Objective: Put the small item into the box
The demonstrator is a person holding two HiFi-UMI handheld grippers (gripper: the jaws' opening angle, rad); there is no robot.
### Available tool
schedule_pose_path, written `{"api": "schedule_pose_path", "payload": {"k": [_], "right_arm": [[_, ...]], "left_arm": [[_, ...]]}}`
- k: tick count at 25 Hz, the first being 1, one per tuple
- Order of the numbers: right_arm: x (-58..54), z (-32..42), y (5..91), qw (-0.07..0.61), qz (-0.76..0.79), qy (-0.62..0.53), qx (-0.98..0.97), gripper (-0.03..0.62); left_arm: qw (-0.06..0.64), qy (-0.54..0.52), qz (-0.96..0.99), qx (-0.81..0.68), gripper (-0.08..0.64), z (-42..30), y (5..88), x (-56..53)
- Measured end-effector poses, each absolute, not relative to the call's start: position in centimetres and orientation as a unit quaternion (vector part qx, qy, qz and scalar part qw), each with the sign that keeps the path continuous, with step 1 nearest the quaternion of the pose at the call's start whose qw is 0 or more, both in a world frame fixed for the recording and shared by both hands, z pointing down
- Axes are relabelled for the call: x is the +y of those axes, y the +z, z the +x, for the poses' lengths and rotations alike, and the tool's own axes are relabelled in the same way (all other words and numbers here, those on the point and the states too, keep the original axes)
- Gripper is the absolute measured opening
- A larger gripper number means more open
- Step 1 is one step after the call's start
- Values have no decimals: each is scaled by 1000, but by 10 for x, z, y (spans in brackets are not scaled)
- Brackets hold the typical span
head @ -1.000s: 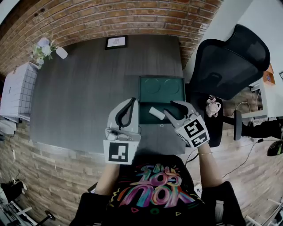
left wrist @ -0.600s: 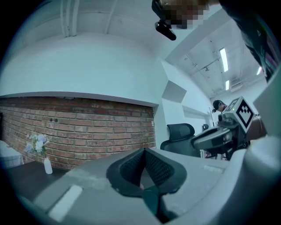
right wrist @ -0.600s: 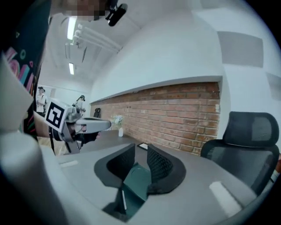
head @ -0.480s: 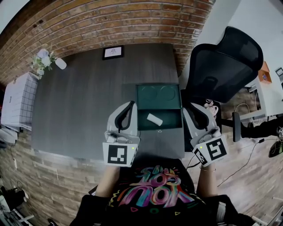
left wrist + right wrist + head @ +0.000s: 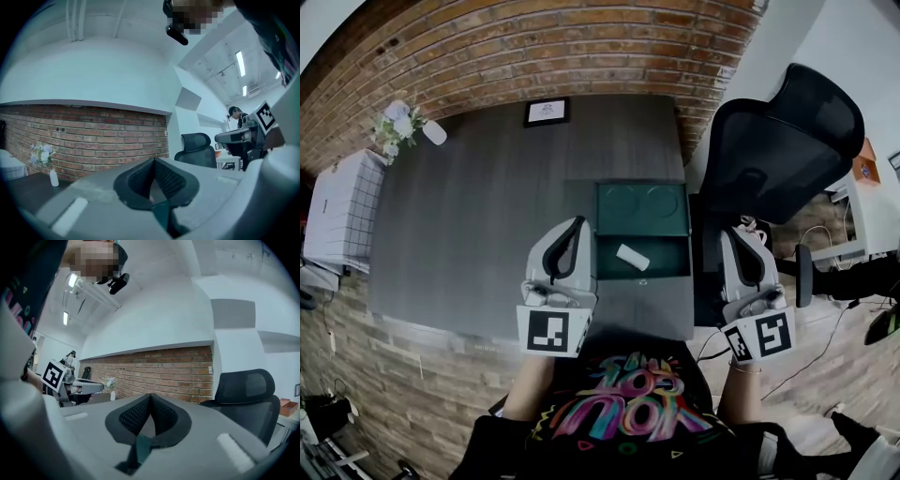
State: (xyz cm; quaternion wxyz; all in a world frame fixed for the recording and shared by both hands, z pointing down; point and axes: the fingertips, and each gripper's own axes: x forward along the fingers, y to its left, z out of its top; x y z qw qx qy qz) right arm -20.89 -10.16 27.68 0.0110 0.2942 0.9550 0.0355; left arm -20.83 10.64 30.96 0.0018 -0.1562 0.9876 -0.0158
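Small white item [image 5: 632, 257] lies inside the green box [image 5: 666, 255]. Left gripper [image 5: 578, 221], near-left of the box, is pressed together and empty. Right gripper [image 5: 738, 232] has just been closing on nothing.

Overhead head view, level gripper views, shared wall [image 5: 534, 47]

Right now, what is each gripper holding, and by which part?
Nothing: left gripper and right gripper are shut, empty; the small item lies in the box.

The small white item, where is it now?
Head view: the white item lies inside the green box, in its near half, on the right side of the dark table.
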Motion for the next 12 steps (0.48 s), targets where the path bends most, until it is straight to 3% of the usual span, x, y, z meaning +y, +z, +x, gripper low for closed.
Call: {"api": "schedule_pose_path", "payload": {"k": [12], "right_arm": [[-95,-210,287,-3,299,28,954,0]], "left_arm": [[0,-14,-153,988,2,-208,313,112]]}}
